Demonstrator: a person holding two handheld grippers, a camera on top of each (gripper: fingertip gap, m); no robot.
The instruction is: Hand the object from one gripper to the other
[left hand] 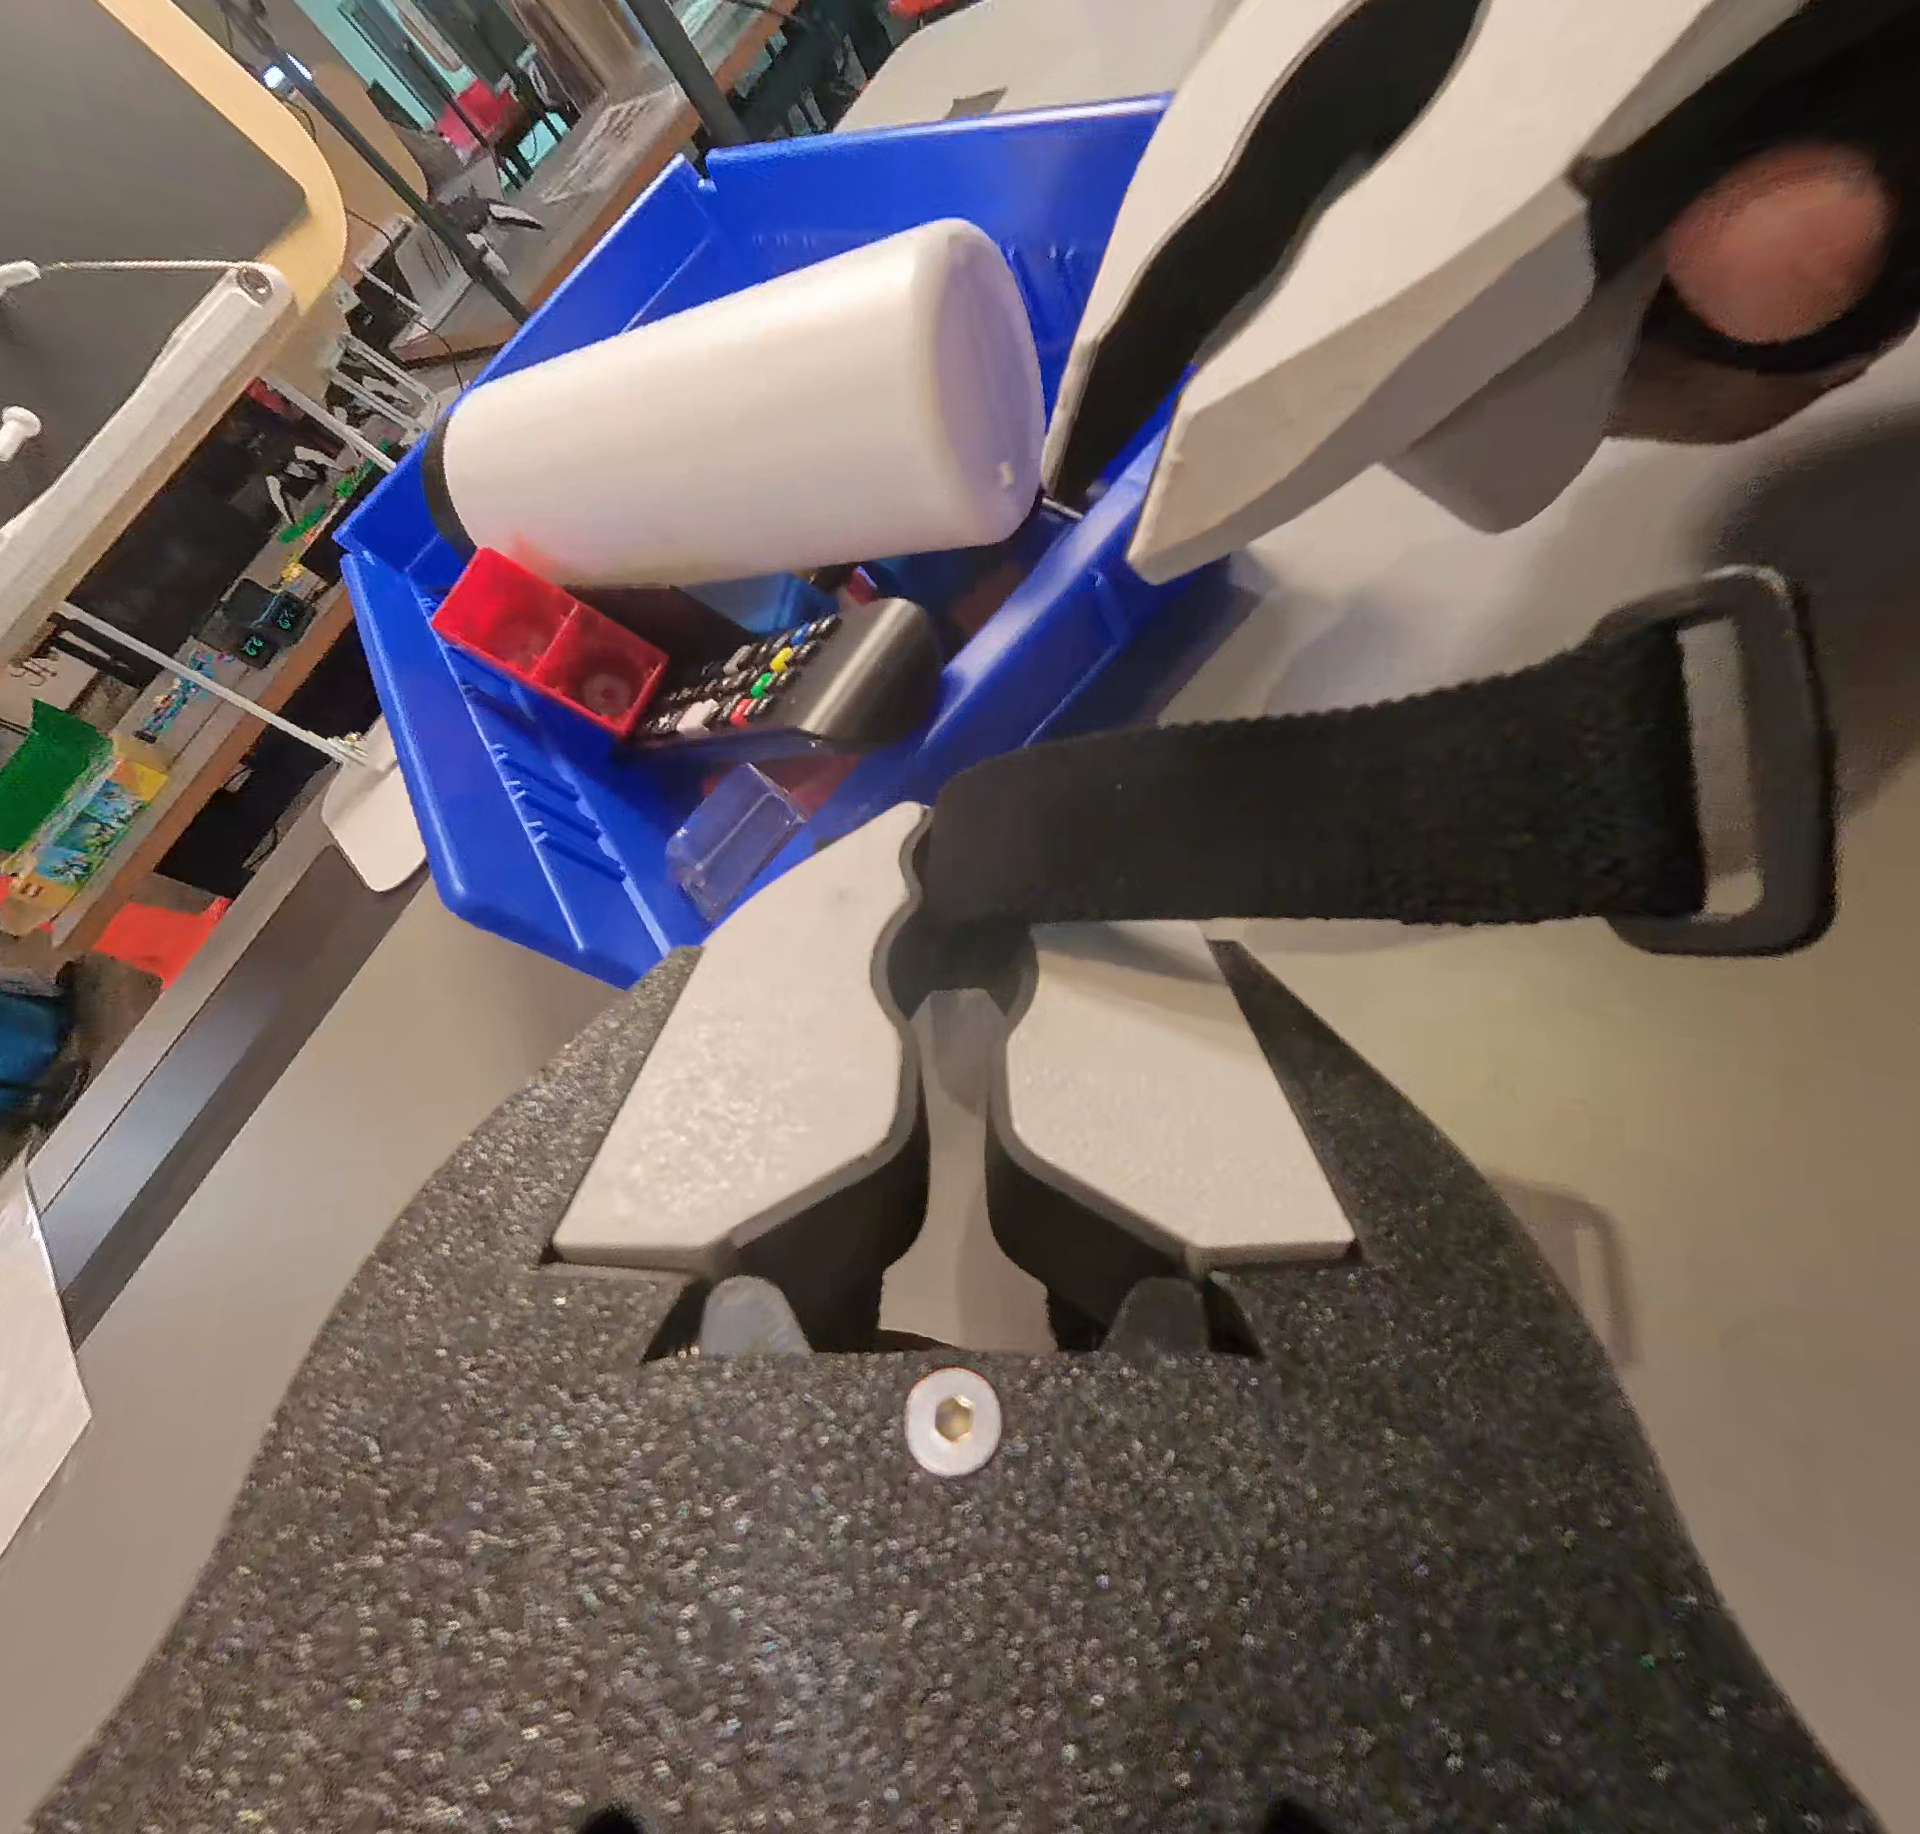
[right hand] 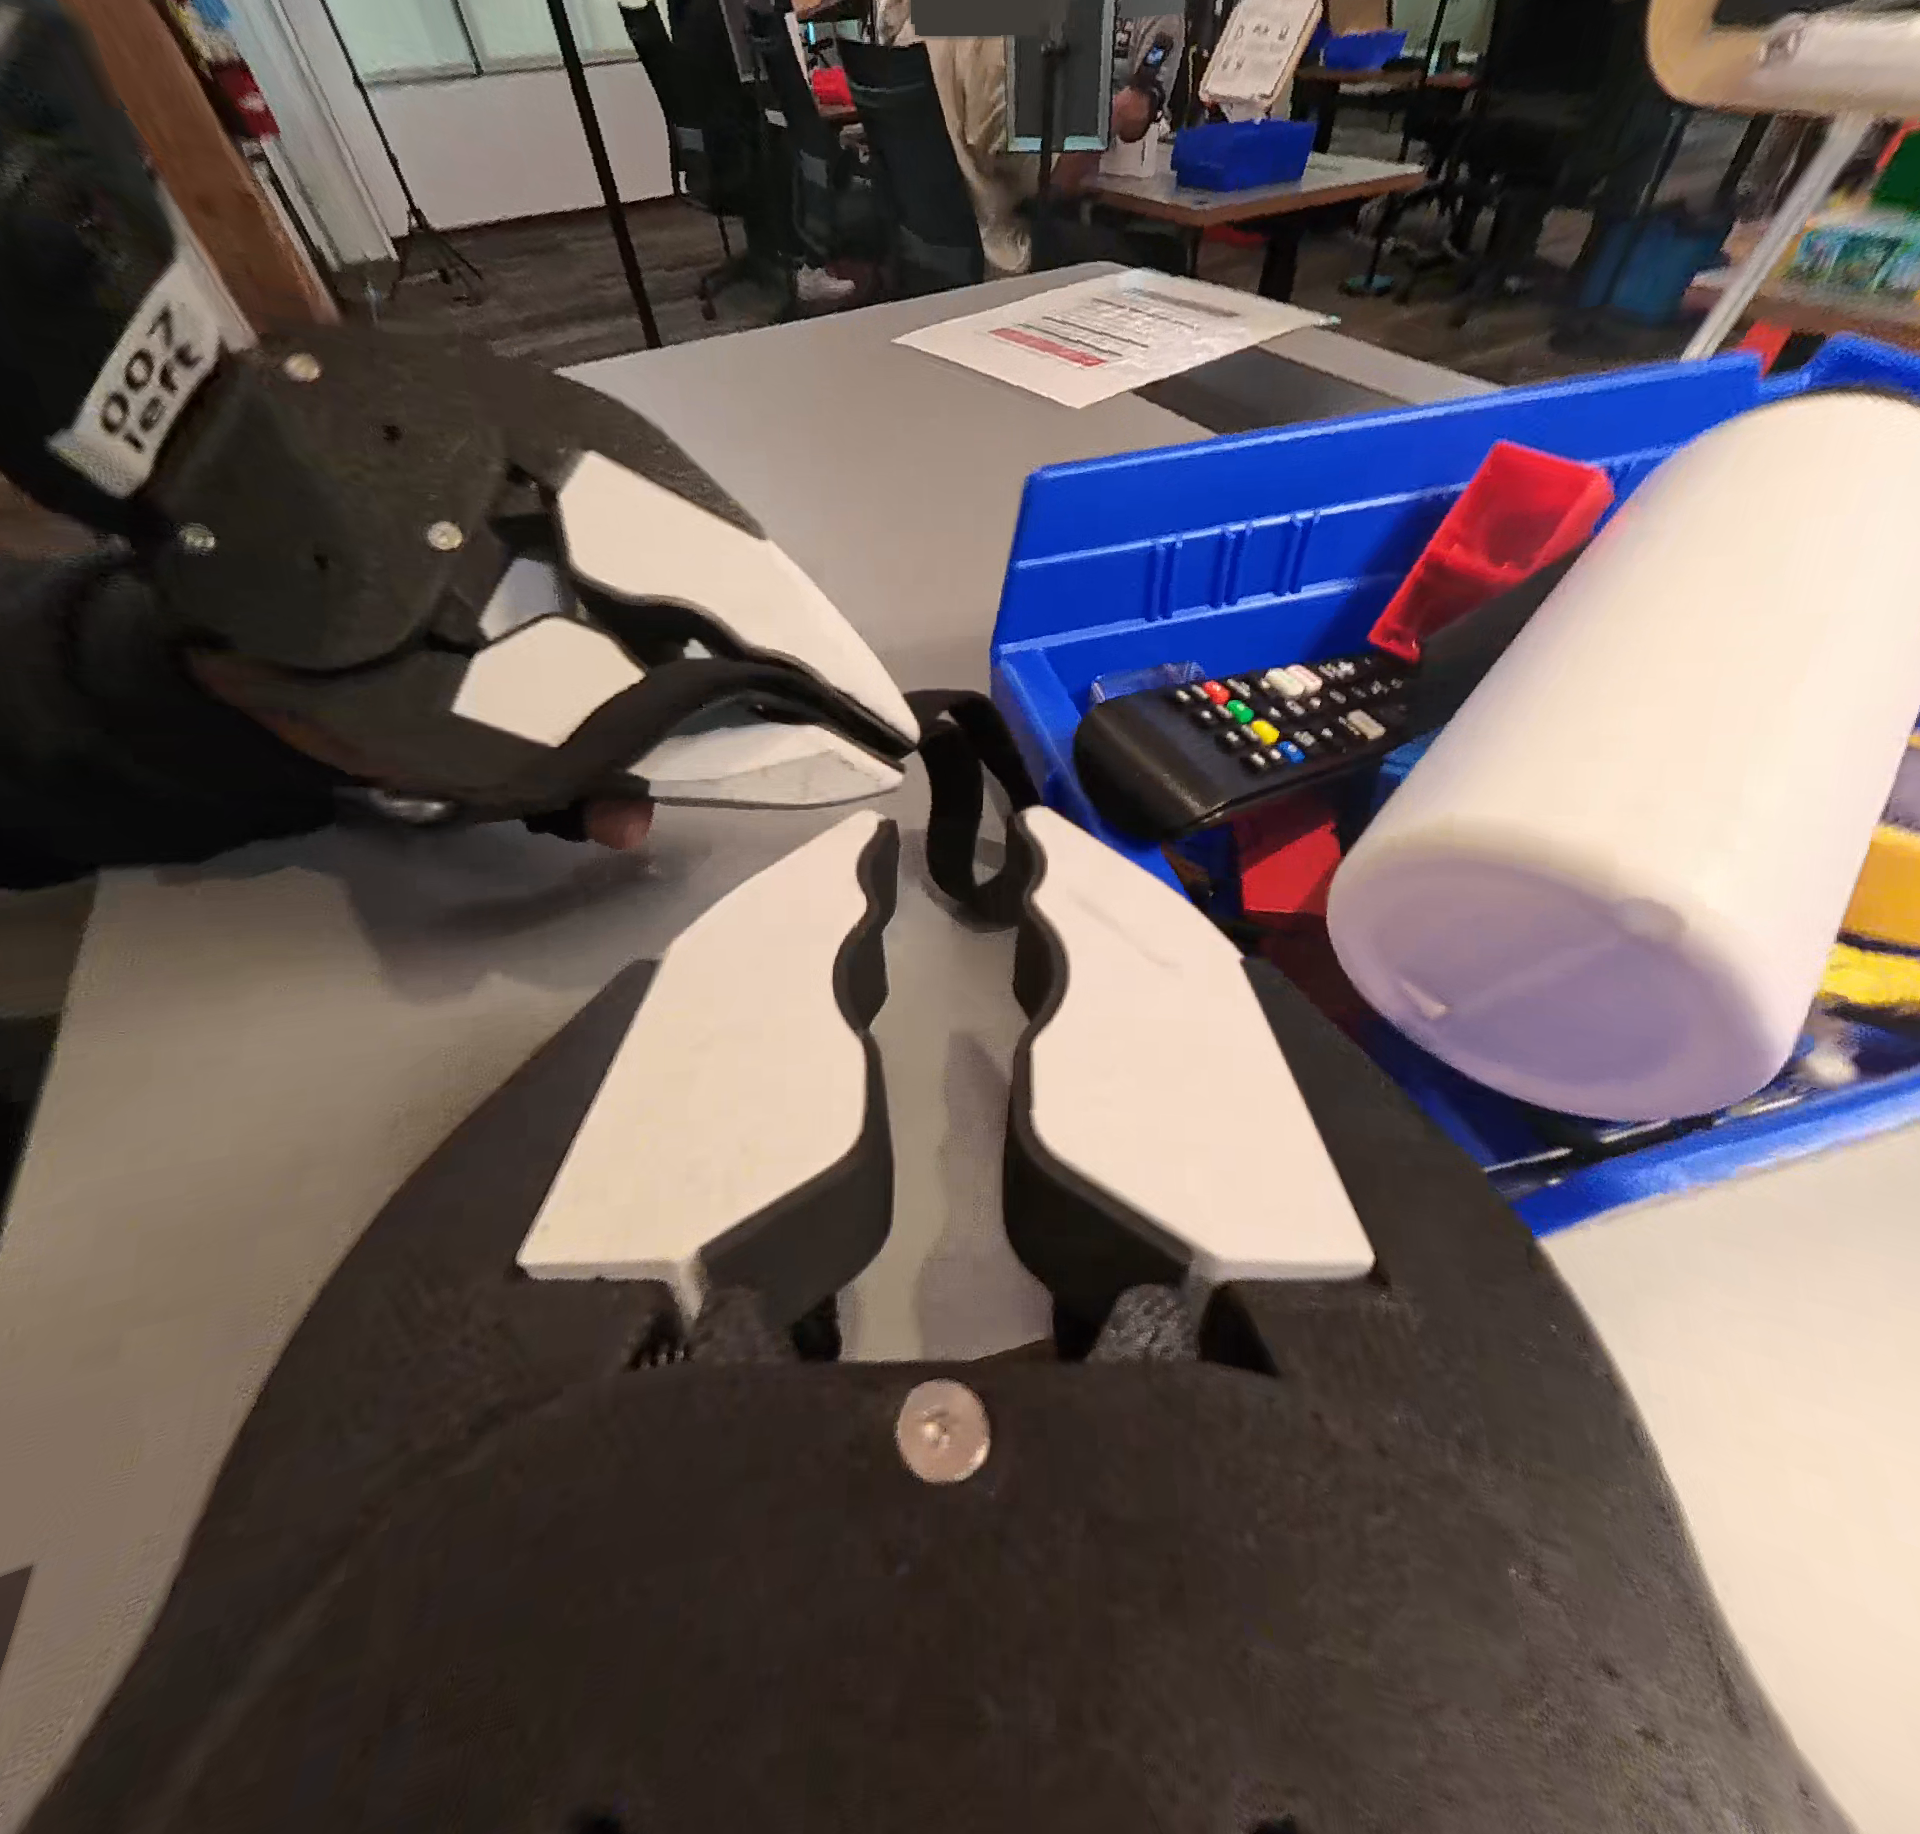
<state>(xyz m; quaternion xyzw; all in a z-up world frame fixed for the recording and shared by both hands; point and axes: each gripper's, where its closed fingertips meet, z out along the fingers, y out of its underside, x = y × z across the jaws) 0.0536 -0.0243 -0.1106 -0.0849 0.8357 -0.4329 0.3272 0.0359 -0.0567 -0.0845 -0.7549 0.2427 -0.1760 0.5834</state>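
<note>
A black webbing strap (left hand: 1299, 808) with a black plastic buckle ring (left hand: 1787, 745) at its far end is the object. My left gripper (left hand: 961, 911) is shut on one end of the strap and holds it above the grey table. In the right wrist view the left gripper (right hand: 904, 756) comes in from the left and the strap (right hand: 951, 808) hangs from its tips. My right gripper (right hand: 951, 828) is open, with one finger on each side of the hanging strap. In the left wrist view the right gripper (left hand: 1107, 506) sits at the upper right, above the buckle end.
A blue bin (right hand: 1195, 496) stands on the table just right of the grippers. It holds a large white cylinder (right hand: 1621, 797), a black remote (right hand: 1247, 735), a red box (right hand: 1486, 548) and a clear plastic box (left hand: 738, 828). A printed sheet (right hand: 1112, 330) lies at the table's far edge. My right fingertips sit around 5 cm from my left ones.
</note>
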